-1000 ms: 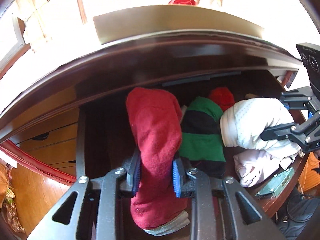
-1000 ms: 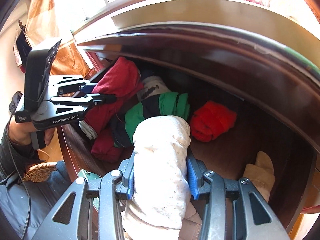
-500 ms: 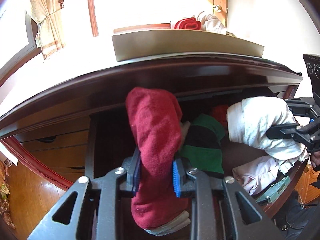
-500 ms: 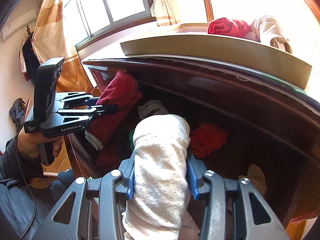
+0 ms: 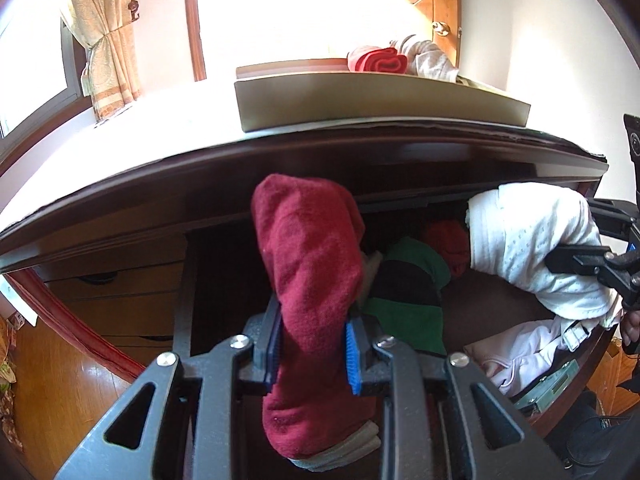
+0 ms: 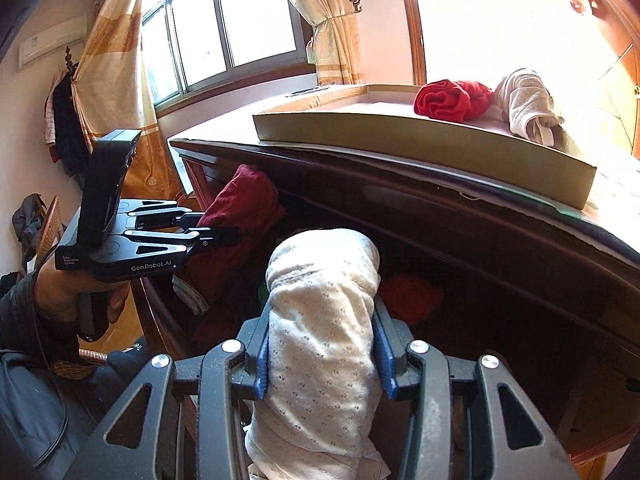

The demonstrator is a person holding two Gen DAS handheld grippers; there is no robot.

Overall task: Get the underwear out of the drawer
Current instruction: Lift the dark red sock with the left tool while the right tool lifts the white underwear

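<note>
Over drawer [image 5: 500, 304]: red roll [image 5: 312, 280] upright (fingers [image 5: 354, 350] clamping); white roll [image 6: 324, 332] upright.

**Item count, drawer and desk**

Two grippers are showing: left gripper [image 5: 312, 354], right gripper [image 6: 320, 346]. Each is holding one roll: one dark red roll [image 5: 308, 264], one white dotted roll [image 6: 324, 320]. One tray [image 6: 400, 140] is carrying two rolls: one red [image 6: 448, 100], one pale [image 6: 524, 104].
</note>
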